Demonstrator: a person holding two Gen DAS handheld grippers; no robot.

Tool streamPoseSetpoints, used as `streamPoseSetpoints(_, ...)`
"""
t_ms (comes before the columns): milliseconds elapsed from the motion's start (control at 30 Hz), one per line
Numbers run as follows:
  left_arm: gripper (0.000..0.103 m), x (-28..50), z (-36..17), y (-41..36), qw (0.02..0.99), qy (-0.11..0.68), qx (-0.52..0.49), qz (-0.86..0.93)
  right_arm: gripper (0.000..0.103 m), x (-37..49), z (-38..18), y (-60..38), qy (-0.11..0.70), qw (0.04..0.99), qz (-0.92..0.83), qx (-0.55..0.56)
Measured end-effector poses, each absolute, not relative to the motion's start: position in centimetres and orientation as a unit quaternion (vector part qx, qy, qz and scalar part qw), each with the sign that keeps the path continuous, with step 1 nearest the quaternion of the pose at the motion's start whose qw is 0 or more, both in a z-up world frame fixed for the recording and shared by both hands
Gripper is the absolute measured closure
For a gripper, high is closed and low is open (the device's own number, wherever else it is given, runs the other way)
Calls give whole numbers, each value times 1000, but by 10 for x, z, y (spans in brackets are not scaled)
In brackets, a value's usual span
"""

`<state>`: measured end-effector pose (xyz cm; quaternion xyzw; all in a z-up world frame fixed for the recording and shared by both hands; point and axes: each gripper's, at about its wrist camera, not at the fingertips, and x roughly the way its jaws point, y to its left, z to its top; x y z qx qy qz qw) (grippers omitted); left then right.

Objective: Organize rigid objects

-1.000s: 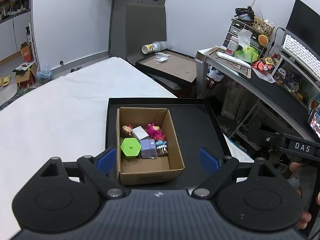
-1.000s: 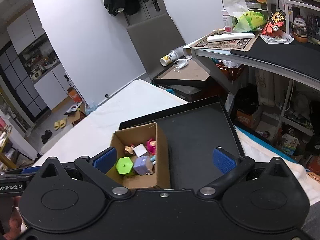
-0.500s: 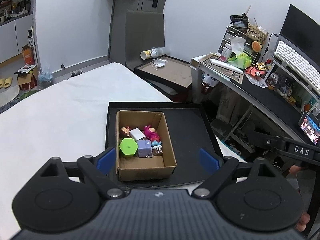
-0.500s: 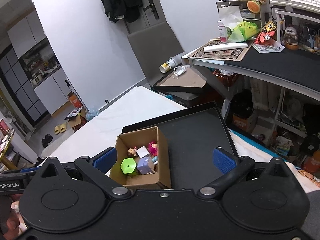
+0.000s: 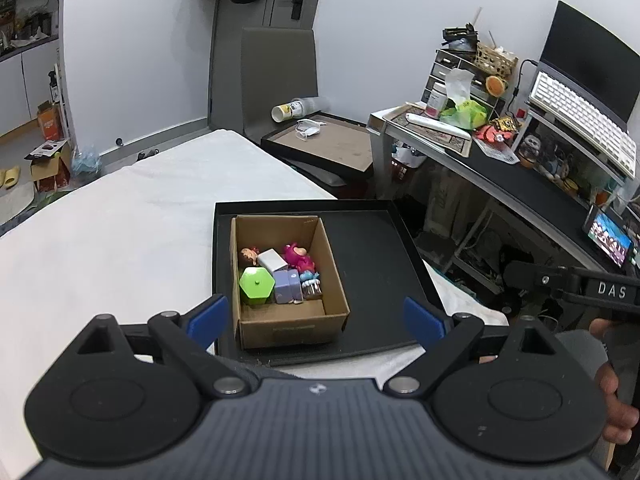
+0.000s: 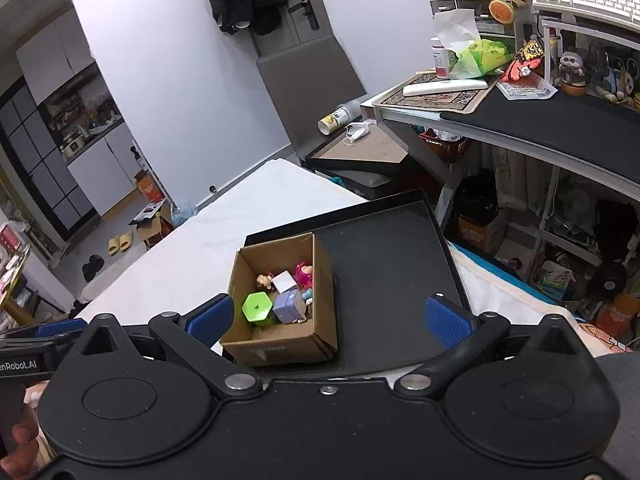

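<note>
A brown cardboard box (image 5: 288,324) stands at the left of a black tray (image 5: 376,264) on a white surface. Inside it lie a green hexagonal piece (image 5: 257,285), a purple cube (image 5: 287,286), a white block (image 5: 272,260), a pink figure (image 5: 298,255) and other small toys. My left gripper (image 5: 316,318) hovers short of the box, its jaws opening with nothing between them. In the right wrist view the box (image 6: 280,344) with the green piece (image 6: 257,307) sits on the tray (image 6: 392,272). My right gripper (image 6: 329,319) is open and holds nothing.
The white surface (image 5: 120,232) spreads to the left. A cluttered desk (image 5: 520,176) with a keyboard (image 5: 580,120) stands at the right. Behind the tray a second tray (image 5: 332,148) bears a mask, with a grey chair (image 5: 276,76) beyond. A hand (image 5: 616,400) grips the other tool.
Both grippers have drawn back and up from the box, which now looks smaller and farther off in both views. The toys in the box have not moved.
</note>
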<state>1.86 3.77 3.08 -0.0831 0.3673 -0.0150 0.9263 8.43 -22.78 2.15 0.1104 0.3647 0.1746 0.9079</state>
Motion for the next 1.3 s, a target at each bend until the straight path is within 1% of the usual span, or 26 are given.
streamPoseSetpoints(400, 9, 2, 27, 33, 928, 364, -78, -16, 0, 64, 22, -233, 358, 913, 174, 93)
streamPoseSetpoints(1300, 9, -16, 32, 26, 932, 355, -70, -24, 0, 47, 27, -236, 344, 918, 177, 85)
